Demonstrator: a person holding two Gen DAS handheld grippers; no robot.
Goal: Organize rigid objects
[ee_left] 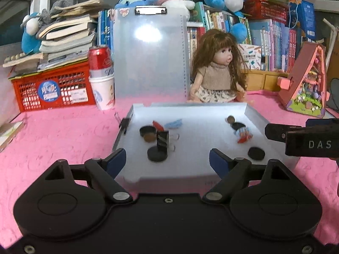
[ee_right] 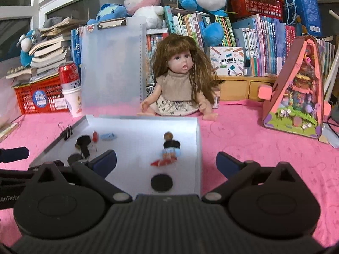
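- Left tool [ee_left: 167,158]: blue-padded jaws spread wide, nothing between the pads, hovering over the near edge of the shallow translucent white plastic tray [ee_left: 254,114] on the pink-covered desk [ee_left: 53,131].
- Right tool [ee_right: 166,163]: jaws also spread wide and empty, over the near right part of the same tray.
- Task things are small loose pieces inside the tray, blurred. Flat black round disc [ee_left: 157,154] lies just ahead of the left tool, slightly toward its left finger, with a small upright black block [ee_left: 162,140] right behind it.
- Second flat black disc [ee_right: 161,182] sits just ahead of the right tool, close to centre between its fingers. Beyond it lies a small red-and-blue figure piece [ee_right: 168,155], long axis running roughly away from the tool.
- Judgement: each tool is nearest its own disc; the right tool's disc is better centred, so a straight forward-down reach should suit. The left needs a slight shift toward its left finger.
- Risk: the block may get knocked.
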